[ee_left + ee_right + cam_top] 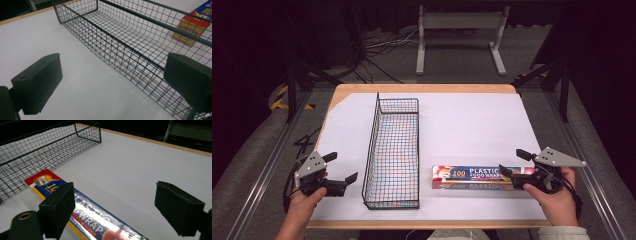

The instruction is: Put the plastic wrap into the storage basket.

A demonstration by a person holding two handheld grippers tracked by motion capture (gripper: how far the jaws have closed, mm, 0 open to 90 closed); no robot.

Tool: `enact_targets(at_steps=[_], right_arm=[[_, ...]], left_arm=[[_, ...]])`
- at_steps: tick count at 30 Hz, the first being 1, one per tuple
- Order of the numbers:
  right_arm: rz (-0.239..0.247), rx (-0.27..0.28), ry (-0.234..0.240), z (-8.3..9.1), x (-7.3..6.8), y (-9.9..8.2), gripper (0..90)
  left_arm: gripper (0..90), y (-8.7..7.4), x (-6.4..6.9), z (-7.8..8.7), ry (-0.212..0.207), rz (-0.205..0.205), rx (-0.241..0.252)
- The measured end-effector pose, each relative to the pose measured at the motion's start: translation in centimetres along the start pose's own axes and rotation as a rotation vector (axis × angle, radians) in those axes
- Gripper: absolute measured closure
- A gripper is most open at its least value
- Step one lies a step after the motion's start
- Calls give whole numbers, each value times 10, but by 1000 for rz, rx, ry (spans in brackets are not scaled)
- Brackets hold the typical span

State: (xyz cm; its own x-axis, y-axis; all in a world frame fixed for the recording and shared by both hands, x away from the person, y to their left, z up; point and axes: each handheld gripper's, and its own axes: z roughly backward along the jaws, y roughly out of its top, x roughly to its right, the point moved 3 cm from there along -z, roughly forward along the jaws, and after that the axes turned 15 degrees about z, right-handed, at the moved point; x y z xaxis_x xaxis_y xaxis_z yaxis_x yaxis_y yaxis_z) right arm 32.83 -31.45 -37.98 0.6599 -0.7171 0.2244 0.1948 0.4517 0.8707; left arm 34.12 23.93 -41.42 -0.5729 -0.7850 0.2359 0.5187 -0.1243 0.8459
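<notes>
High view: your right hand-held gripper (512,163) is standing released at the right end of the box (474,177), which is lying on the desk (472,125) right of the basket (393,152). Your left hand-held gripper (343,167) is hovering released left of the basket.

Left gripper view: jaws are gaping beside the basket (130,37).

Right gripper view: jaws are straddling the box (82,215), not pressing it.

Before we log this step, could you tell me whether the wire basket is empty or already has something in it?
Empty: the wire basket shows bare mesh, and the plastic wrap box lies outside it on the table.
</notes>
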Motion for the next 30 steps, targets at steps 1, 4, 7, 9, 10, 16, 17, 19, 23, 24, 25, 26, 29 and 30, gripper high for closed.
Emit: enact_targets(at_steps=[1, 4, 7, 9, 10, 16, 17, 19, 23, 24, 25, 26, 29, 30], right_arm=[[5, 2, 6, 0, -1, 2, 178], [23, 2, 28, -1, -4, 10, 203], [49, -6, 59, -4, -7, 16, 240], [66, -15, 76, -6, -10, 19, 260], [71, -16, 84, -7, -11, 20, 280], [122, -57, 186, -15, -26, 31, 447], [127, -61, 201, -16, -29, 33, 478], [143, -71, 237, -20, -34, 36, 549], [164, -100, 298, -25, -42, 40, 700], [168, -106, 309, -27, -44, 40, 718], [153, -110, 340, -29, -47, 41, 751], [141, -113, 359, -30, -48, 41, 793], [148, -140, 414, -34, -55, 42, 900], [154, -148, 433, -35, -58, 42, 900]], left_arm=[[26, 0, 0, 0, 1, -1, 1], [27, 1, 0, 0, 1, -3, 1], [26, 1, 0, 0, 1, -4, 1], [26, 1, 0, 0, 2, -2, -2], [27, 0, 0, 0, 1, -2, -3], [27, 1, 1, 1, 0, -1, 0], [27, 1, 1, 0, 0, 0, 0], [27, 1, 1, 0, 1, -2, -1], [27, 1, 1, 0, -1, 1, -3], [27, 1, 1, 0, 0, -2, -1], [26, 1, 1, 0, 0, -2, -2], [27, 1, 1, 0, 0, -2, -2], [26, 1, 0, 0, 1, 1, -3], [26, 1, 0, 0, 1, 3, -4]])
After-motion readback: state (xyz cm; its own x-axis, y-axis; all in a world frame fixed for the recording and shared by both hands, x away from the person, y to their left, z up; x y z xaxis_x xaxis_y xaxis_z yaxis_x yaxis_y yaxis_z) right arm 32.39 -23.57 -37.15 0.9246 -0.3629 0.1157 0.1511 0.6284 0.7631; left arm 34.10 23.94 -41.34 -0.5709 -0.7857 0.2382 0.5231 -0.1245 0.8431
